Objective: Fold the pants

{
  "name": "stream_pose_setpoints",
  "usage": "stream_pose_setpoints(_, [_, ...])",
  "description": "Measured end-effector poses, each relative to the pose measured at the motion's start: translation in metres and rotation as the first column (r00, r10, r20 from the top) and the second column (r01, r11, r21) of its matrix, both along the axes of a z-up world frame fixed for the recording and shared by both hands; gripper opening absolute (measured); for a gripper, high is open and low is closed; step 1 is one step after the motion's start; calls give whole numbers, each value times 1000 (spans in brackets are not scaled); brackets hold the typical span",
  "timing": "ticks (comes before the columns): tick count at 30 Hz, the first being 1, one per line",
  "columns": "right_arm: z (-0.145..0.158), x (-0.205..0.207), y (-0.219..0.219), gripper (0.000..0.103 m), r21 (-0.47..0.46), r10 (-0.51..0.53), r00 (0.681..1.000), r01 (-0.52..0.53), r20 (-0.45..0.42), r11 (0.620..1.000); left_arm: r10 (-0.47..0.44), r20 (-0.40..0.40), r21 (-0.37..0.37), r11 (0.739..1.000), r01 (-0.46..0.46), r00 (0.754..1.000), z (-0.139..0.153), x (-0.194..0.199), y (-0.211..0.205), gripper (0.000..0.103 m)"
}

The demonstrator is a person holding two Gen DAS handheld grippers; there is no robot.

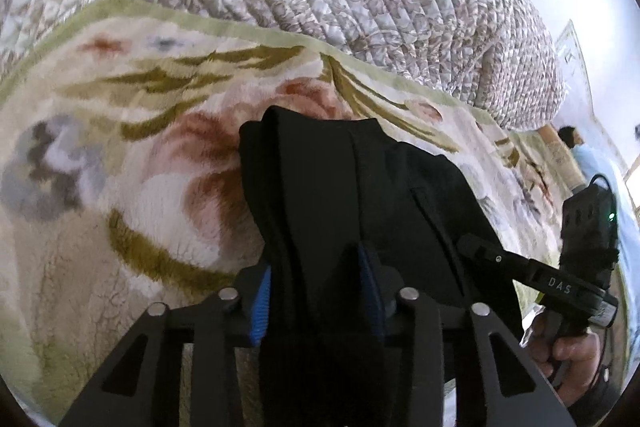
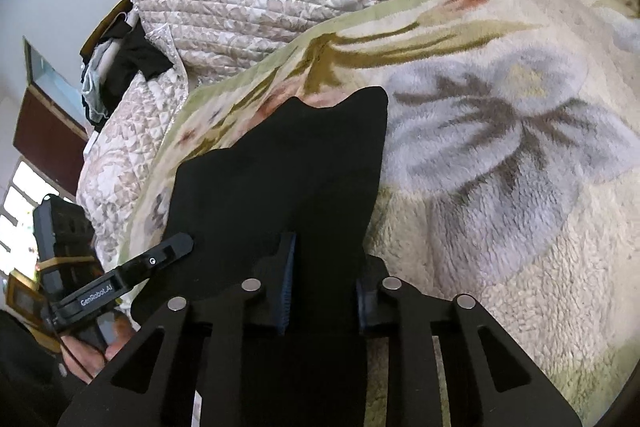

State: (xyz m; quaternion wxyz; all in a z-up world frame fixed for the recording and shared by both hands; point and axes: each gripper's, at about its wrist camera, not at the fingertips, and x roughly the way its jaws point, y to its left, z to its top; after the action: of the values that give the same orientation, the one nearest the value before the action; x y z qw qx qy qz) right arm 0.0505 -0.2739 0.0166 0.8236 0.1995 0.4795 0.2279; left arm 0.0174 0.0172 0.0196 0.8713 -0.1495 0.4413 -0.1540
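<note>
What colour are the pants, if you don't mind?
Black pants, clearest in the right wrist view.

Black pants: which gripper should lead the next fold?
Either; probably both together. The left gripper and the right gripper each have the black pants bunched between their jaws over the floral fleece blanket.
</note>
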Motion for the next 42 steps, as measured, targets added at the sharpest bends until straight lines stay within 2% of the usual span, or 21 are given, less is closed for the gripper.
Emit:
stream_pose_setpoints(2, [5,-2,2,17,-13,2,1000,-2,17,1000,-9,13,24,1000,9,1000,6,-2,-3,33])
stream_pose_setpoints(6, [19,-8,9,16,-38,17,999,-15,51,999,-29,41,49,998,27,999,18,-8,-8,26])
stream_pose_setpoints(13, [47,-16,17,15,2,44,994,-45,95,999,-46,64,61,997,42,997,36,-16,-8,23])
stream_pose_setpoints(18, [61,-13,33,14,-7,81,989,-81,124,997,-36,85,69,997,30,996,48,-11,1,23])
stream_pose_setpoints(22, [69,6,50,14,-5,105,985,-105,139,994,-25,93,79,997,17,995,59,11,18,23])
stream_pose_setpoints(27, [73,43,77,14,-19,140,977,-139,160,990,-13,114,130,992,-1,993,69,56,42,23])
stream_pose_setpoints(33, [63,105,109,14,-11,151,977,-151,150,988,16,112,145,989,-33,994,60,114,65,23])
stream_pose_setpoints(37, [38,139,120,15,-15,163,981,-163,109,987,32,64,163,986,-42,997,27,151,76,25])
stream_pose_setpoints(40, [12,152,118,21,-71,142,989,-139,47,988,82,-7,159,984,-80,997,2,160,90,35])
stream_pose_setpoints(42, [8,149,110,25,-51,132,990,-130,46,990,82,-2,148,986,-81,997,4,155,96,38])
